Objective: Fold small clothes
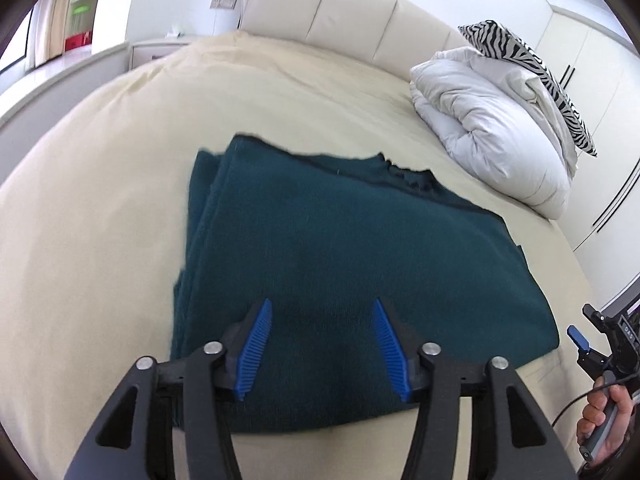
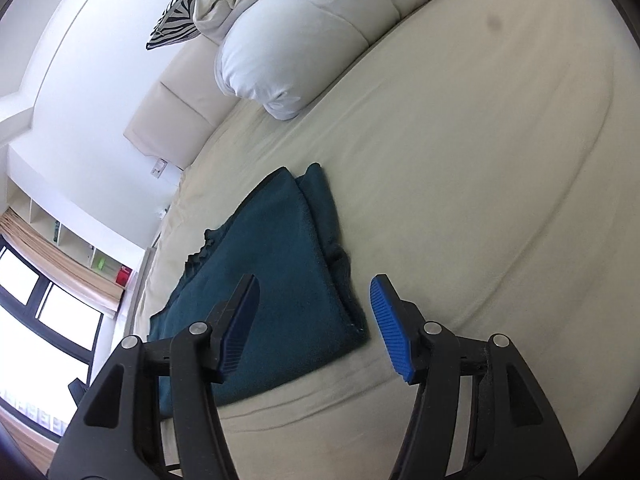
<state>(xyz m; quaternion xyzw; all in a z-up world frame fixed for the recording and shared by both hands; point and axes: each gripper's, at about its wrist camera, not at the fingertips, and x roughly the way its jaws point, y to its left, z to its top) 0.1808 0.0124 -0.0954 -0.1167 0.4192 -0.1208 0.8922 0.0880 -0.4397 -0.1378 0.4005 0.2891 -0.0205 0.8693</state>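
A dark teal knit garment (image 1: 340,256) lies folded into a flat rectangle on the cream bed sheet (image 1: 100,220). My left gripper (image 1: 322,312) is open and empty, hovering over the garment's near edge. In the right wrist view the same garment (image 2: 276,272) lies at centre left. My right gripper (image 2: 314,288) is open and empty above the garment's near right corner, its right finger over bare sheet. The right gripper and the hand holding it also show at the left wrist view's right edge (image 1: 580,338).
A folded white duvet (image 1: 492,140) with a zebra-print pillow (image 1: 532,68) lies at the bed's far right by the cream headboard (image 1: 320,12). A window (image 2: 48,320) and shelves (image 1: 80,12) lie beyond the bed's left side. Wardrobe doors (image 1: 592,92) stand at right.
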